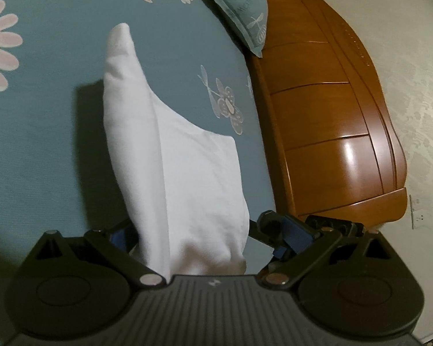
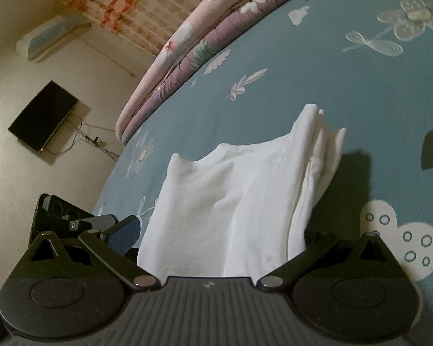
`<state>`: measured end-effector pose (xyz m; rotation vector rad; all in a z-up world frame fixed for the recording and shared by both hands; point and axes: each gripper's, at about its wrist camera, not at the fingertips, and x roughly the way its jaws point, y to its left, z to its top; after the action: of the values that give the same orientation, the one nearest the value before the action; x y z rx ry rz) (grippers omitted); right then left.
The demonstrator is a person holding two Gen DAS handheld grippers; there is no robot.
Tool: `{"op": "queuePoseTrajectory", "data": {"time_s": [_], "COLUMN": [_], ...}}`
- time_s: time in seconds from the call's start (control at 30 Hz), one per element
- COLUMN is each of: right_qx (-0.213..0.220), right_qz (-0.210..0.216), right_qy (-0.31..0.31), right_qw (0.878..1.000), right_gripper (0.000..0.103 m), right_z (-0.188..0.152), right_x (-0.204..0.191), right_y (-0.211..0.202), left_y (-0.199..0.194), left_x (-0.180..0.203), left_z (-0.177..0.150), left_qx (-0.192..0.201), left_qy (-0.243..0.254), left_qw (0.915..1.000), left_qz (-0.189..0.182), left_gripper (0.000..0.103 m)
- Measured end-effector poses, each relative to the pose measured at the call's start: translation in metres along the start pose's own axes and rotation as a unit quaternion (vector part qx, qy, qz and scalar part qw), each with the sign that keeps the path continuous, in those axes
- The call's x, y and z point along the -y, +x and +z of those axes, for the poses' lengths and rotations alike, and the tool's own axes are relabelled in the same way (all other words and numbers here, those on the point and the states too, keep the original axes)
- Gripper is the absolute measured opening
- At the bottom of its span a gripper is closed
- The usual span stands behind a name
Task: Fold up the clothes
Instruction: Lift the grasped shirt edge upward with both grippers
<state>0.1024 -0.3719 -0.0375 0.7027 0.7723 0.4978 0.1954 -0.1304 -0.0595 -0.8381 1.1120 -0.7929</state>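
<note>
A white garment (image 1: 184, 178) hangs bunched above the teal floral bed sheet (image 1: 43, 150) and casts a dark shadow on it. In the left wrist view it runs from between the fingers of my left gripper (image 1: 205, 230) away to a narrow tip. The jaws stand wide apart; the cloth lies against the left finger and hides it, and the right finger (image 1: 291, 236) is bare. In the right wrist view the same garment (image 2: 233, 201) passes through my right gripper (image 2: 216, 233), also spread wide. It covers the right finger, clear of the blue-padded left finger (image 2: 124, 233).
A brown wooden headboard (image 1: 332, 115) and a teal pillow (image 1: 245, 14) border the bed on one side. A rolled floral quilt (image 2: 202, 37) lies along the far edge. A wall screen (image 2: 43, 115), an air conditioner (image 2: 52, 34) and a dark bedside object (image 2: 52, 213) are beyond.
</note>
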Motion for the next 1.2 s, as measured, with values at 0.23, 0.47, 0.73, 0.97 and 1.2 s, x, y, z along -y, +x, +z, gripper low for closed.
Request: {"op": "queuePoseTrajectory", "data": {"time_s": [0.23,0.47,0.73,0.97,1.2], "right_qx": [0.009,0.023,0.036,0.049,0.067], "right_qz": [-0.01,-0.028,-0.072,-0.122,-0.164], "right_qy": [-0.024,-0.036,-0.07,-0.092,-0.09], "right_qw": [1.0,0.999,0.994,0.987,0.98], "right_gripper": [0.103,0.103,0.103,0.103,0.103], "right_z": [0.003,0.011,0.029,0.052,0.07], "right_x": [-0.01,-0.004,0.017,0.049,0.088], "right_y": [-0.013,-0.036,-0.076,-0.114,-0.15], "left_y": [0.005,0.024,0.079,0.148,0.218], "left_x": [0.012,0.03,0.056,0.082,0.105], "left_z": [0.003,0.006,0.017,0.028,0.034], "left_qx": [-0.001,-0.019,-0.061,-0.103,-0.143], "left_qy": [0.007,0.026,0.045,0.057,0.064], "left_qw": [0.9999,0.9992,0.9962,0.9916,0.985], "left_qz": [-0.015,-0.025,-0.042,-0.055,-0.073], "left_gripper": [0.1,0.1,0.1,0.1,0.1]}}
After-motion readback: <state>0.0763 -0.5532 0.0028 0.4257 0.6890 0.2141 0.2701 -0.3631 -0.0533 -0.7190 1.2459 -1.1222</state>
